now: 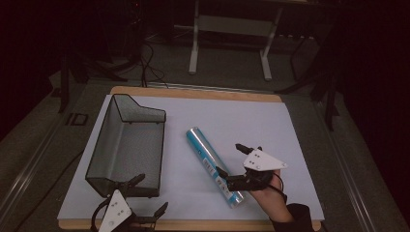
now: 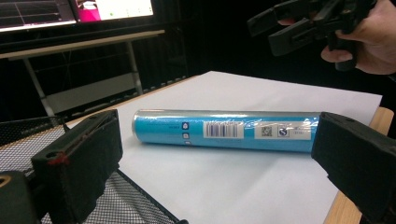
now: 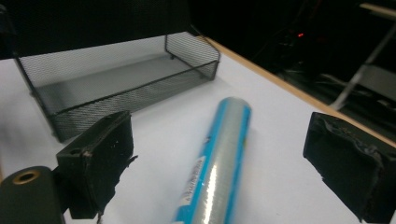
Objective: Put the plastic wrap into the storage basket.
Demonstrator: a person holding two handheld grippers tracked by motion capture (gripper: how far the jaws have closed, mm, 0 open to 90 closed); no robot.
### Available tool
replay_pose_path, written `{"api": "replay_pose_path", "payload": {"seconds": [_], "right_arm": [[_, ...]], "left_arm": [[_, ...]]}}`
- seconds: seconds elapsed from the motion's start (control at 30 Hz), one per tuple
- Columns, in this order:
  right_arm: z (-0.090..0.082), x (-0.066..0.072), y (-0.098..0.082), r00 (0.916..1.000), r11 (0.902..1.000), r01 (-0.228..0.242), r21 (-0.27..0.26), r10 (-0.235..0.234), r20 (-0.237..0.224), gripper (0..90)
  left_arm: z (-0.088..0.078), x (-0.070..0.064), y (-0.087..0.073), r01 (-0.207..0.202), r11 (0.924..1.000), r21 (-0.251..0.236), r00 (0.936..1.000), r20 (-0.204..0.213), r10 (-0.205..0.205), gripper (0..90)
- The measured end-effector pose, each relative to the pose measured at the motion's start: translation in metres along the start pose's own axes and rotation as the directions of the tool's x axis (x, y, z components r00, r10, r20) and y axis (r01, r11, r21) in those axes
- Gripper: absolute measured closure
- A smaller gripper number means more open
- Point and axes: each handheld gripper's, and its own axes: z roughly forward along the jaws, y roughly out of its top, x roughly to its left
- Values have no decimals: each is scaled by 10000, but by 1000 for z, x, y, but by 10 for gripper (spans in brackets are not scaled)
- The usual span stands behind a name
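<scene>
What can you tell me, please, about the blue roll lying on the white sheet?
The blue roll is a long cylinder wrapped in glossy clear film, with a white barcode label and small printed marks along its side. It lies flat and slantwise on the white sheet, just right of the black mesh basket, apart from it. Nothing grips it: the right gripper stands open beside its near end.

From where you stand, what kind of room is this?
Probably a lab or recording workshop: a white-topped table in a dark room, lit monitors on a bench behind, cables across the floor, and metal stand legs.
</scene>
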Motion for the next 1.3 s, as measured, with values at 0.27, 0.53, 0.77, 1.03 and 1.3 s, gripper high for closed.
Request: {"api": "replay_pose_path", "payload": {"seconds": [0.27,0.53,0.77,1.03,1.3], "right_arm": [[18,-6,8,9997,9982,-157,585,167,-165,84],[41,-13,7,9979,9871,-623,1477,639,-61,84],[64,-17,5,9953,9718,-742,2238,862,-443,83],[90,-22,3,9851,9267,-1330,3516,1627,-562,85],[111,-25,-1,9818,8785,-1449,4553,1848,-441,88]], "left_arm": [[0,0,0,2,10000,11,10000,37,-2,24],[0,1,0,24,10000,36,10000,12,-24,24],[0,1,-1,-3,10000,72,10000,16,2,24],[0,2,-1,-12,10000,94,10000,31,11,24],[1,1,-2,-79,9999,122,10000,13,79,24]]}}
